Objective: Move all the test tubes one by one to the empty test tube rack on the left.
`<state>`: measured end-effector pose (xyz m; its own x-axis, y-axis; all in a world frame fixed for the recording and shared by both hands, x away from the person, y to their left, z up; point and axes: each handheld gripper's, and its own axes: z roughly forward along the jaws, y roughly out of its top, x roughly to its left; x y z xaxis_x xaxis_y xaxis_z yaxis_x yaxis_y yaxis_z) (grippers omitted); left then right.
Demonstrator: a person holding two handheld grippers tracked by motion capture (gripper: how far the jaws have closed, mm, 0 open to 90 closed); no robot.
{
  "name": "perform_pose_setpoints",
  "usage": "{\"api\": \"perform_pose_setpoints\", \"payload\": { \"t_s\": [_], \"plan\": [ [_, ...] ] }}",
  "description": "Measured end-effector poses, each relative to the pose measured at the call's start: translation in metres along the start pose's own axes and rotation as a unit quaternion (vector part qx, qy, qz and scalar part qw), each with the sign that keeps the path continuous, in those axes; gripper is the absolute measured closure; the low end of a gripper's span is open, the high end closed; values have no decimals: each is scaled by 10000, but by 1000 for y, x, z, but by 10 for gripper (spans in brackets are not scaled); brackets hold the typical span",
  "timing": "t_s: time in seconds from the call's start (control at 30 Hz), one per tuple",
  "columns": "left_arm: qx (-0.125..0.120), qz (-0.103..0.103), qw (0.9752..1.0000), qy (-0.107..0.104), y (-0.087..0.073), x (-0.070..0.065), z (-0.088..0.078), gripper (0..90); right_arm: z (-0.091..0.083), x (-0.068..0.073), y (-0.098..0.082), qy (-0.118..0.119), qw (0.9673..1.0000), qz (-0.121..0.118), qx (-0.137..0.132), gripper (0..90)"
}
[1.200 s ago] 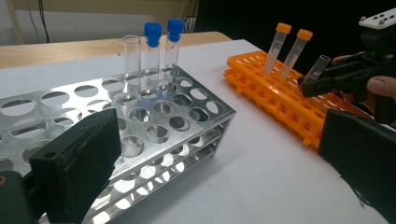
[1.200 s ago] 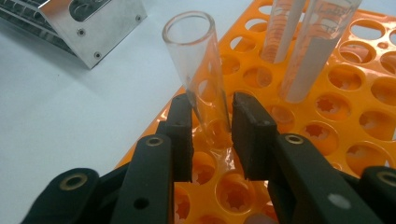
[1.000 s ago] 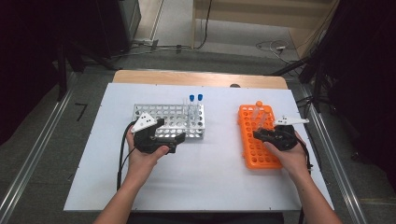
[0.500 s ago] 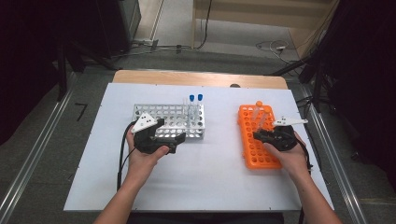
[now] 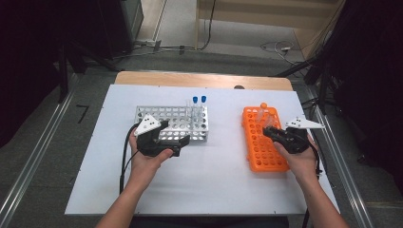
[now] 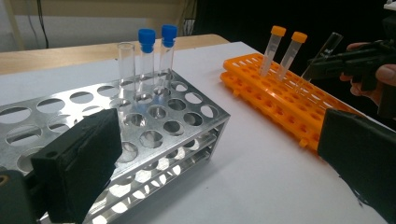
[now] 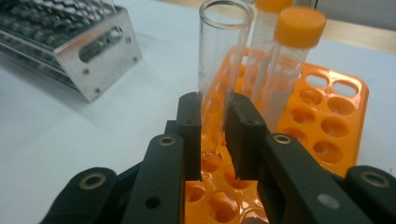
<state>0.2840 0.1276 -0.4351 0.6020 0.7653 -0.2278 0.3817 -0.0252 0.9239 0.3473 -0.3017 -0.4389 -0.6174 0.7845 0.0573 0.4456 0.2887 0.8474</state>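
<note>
Clear glass tube [image 7: 219,60] sits clenched between the right gripper [image 7: 213,135] jaws, which have just been closing on it; pads press both sides low on the tube, open mouth up, bottom end in or just over a hole of the orange rack [image 7: 341,112] – cannot tell which. In the left gripper view the same tube [image 6: 322,56] leans tilted, gripped near mid-height by the right gripper [image 6: 348,63]. Two orange-capped tubes [image 7: 289,56] stand in the rack just behind the held tube, toward 12 o'clock in the right gripper view.

High view: right gripper [image 5: 280,134] over the rack's [image 5: 261,156] right half, right hand [image 5: 299,156] behind it at 5 o'clock. Rack lies at 3 o'clock on the white surface [image 5: 214,175].

Left gripper [image 5: 173,142] jaws released, wide apart, nothing between them; one jaw overlaps the near edge of the metal rack [image 5: 171,116], the other stands over bare surface. Left hand [image 5: 147,159] at 7 o'clock of that rack. Metal rack [image 6: 154,121] holds two blue-capped tubes [image 6: 156,51] and one uncapped clear tube [image 6: 126,70], all upright in its far right corner. Metal rack at 9 o'clock of the orange rack, well apart.
</note>
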Motion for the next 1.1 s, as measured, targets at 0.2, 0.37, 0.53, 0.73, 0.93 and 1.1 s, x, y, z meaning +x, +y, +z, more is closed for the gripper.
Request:
{"api": "perform_pose_setpoints", "payload": {
  "t_s": [0.2,0.37,0.53,0.73,0.93,1.1],
  "plan": [
    [-26,82,9998,-166,2,-5,1,19,-7,11,5,287,9994,42,-186,743],
    [-30,155,9994,-301,4,-11,2,46,-6,26,9,619,9979,14,-211,742],
    [-60,189,9988,-452,5,-18,4,63,-2,43,10,969,9950,-22,-227,743],
    [-94,263,9975,-654,8,-29,7,111,6,67,10,1345,9907,-156,-123,743],
    [-103,418,9944,-966,8,-40,12,219,12,90,11,1626,9862,-317,-42,743],
    [-31,532,9915,-1186,7,-48,17,316,17,105,10,1821,9823,-435,52,743]
  ]
}}
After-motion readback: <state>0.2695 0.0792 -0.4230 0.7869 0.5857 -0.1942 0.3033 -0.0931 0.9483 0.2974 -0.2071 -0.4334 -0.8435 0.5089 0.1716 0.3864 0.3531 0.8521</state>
